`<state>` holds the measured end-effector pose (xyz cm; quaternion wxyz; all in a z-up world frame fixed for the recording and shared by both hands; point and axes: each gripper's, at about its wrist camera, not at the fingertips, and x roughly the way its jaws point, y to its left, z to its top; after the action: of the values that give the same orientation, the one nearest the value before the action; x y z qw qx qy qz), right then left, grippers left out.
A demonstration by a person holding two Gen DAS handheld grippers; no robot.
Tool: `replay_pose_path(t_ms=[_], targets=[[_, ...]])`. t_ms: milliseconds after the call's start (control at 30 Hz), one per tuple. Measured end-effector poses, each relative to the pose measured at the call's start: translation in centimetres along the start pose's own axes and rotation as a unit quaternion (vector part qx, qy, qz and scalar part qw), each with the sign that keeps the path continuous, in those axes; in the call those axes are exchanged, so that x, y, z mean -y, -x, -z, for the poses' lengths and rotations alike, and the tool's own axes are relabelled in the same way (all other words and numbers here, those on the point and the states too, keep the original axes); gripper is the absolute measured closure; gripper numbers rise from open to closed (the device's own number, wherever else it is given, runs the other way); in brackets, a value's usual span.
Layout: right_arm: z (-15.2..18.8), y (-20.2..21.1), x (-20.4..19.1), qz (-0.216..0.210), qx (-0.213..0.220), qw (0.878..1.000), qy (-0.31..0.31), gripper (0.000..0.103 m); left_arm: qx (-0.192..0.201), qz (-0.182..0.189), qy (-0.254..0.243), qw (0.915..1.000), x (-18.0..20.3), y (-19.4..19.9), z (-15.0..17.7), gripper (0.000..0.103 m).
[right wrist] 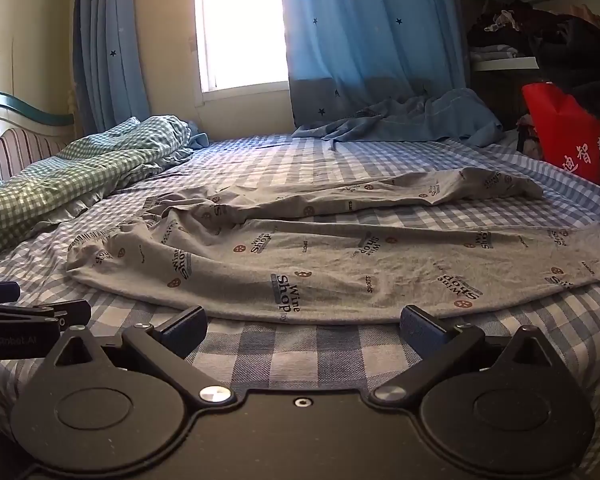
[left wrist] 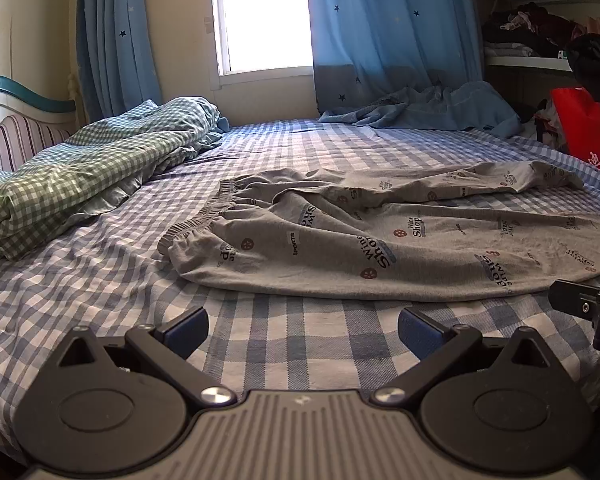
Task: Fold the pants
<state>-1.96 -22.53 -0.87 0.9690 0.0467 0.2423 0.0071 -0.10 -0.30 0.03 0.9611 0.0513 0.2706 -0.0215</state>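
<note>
Pants [right wrist: 340, 256] spread flat, quilt [left wrist: 80, 172] bunched left, both claws [left wrist: 302, 330] [right wrist: 304, 326] released (perhaps hovering), empty.

Bright window, dim room

I see strong white light pour in from the window [left wrist: 266, 16], so bright it is blown out and shows nothing outside. The blue curtains [left wrist: 388, 24] glow where light comes through. The bed sheet [left wrist: 300, 152] is lit softly far away and gets darker close to me. The room's corners are dark. Both pictures bend and curve at the edges. The right wrist view looks a bit softer and blurrier.
</note>
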Motion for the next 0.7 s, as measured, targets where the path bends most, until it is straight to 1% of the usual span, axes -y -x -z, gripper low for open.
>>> replay_pose_path(t_ms=[700], targets=[[0.29,-0.39,0.18,0.002,-0.005,1.000,-0.002,0.001,-0.008,-0.002,-0.006,0.9999,0.17,-0.64,0.23,0.000]])
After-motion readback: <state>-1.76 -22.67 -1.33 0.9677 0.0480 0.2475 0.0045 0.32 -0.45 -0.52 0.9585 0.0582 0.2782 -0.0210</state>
